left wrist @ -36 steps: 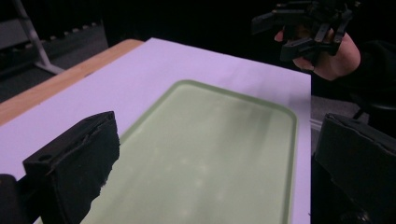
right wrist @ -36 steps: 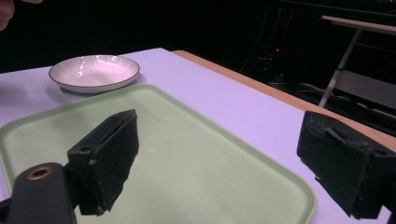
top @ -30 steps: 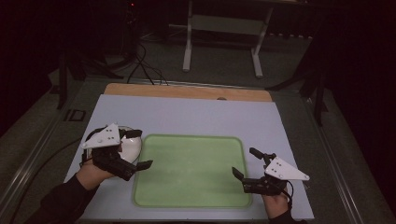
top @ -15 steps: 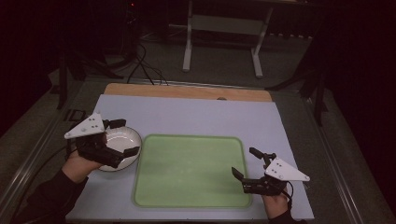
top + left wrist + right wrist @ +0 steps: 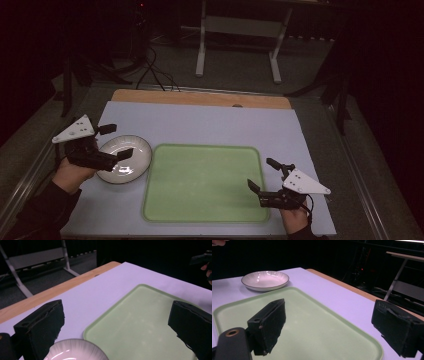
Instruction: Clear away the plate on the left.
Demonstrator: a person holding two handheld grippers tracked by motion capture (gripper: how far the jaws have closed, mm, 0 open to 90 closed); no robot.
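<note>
A white ribbed plate (image 5: pixel 129 169) with a dark rim lies on the lavender mat, just left of a flat light-green tray (image 5: pixel 205 182). My left gripper (image 5: pixel 119 140) stands open over the plate's left half, with nothing between its fingers. In the left gripper view the gripper (image 5: pixel 117 315) has its jaws wide apart, with the plate's rim (image 5: pixel 75 350) low between them and the tray (image 5: pixel 140 327) ahead. My right gripper (image 5: pixel 260 173) is open at the tray's right front corner. The right gripper view looks between its spread jaws (image 5: pixel 332 320) across the tray (image 5: pixel 312 322) to the plate (image 5: pixel 265 280).
The lavender mat (image 5: pixel 200 125) covers the table, with a wooden strip (image 5: pixel 200 97) bare along the far edge. Beyond the table are a metal stand (image 5: pixel 237 30) and cables (image 5: pixel 150 65) on a dark floor.
My left gripper has drawn back to the left and slightly away, uncovering the plate, which stays on the mat. The right gripper has not moved.
</note>
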